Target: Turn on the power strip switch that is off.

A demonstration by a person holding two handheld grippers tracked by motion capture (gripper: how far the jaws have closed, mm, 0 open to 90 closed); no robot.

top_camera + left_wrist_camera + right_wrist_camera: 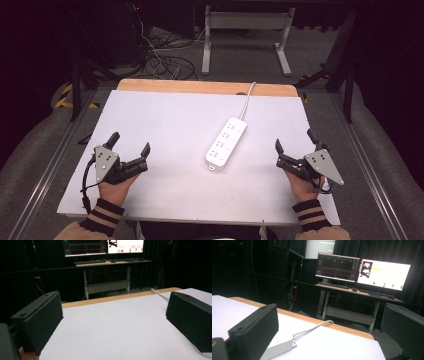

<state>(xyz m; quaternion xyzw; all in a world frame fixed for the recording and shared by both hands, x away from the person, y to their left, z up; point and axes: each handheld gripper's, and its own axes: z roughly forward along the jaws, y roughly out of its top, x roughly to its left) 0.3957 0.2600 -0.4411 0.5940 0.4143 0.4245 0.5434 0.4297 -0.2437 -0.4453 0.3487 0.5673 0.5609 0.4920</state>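
The white power strip (pixel 226 143) lies near the middle of the counter (pixel 165 125), a little toward its right edge, and it is the only thing I have to work on. Its long axis runs on a slant: the near end points toward the near edge and slightly left, the far end points toward the far right corner, and from that far end its white cable (pixel 247 100) runs off over the wooden far edge. My left tool (pixel 130 145) rests near the near left corner with its jaws spread wide and nothing between them; my right tool (pixel 295 145) sits by the right edge, likewise spread and empty. Judged from the high view, the right tool is somewhat the nearer of the two, and the strip lies to its left and a touch farther from me, so that tool would meet the strip's long right-hand side almost square on. In the right gripper view the strip's near end (pixel 280 346) shows just past my left-hand jaw, the cable (pixel 312 328) curling away toward the wooden edge. From the left tool the strip lies well off to the right; in the left gripper view I see the cable (pixel 160 294) beside my right-hand jaw. I judge a reach from the right, closing across the short width, to be the natural approach.
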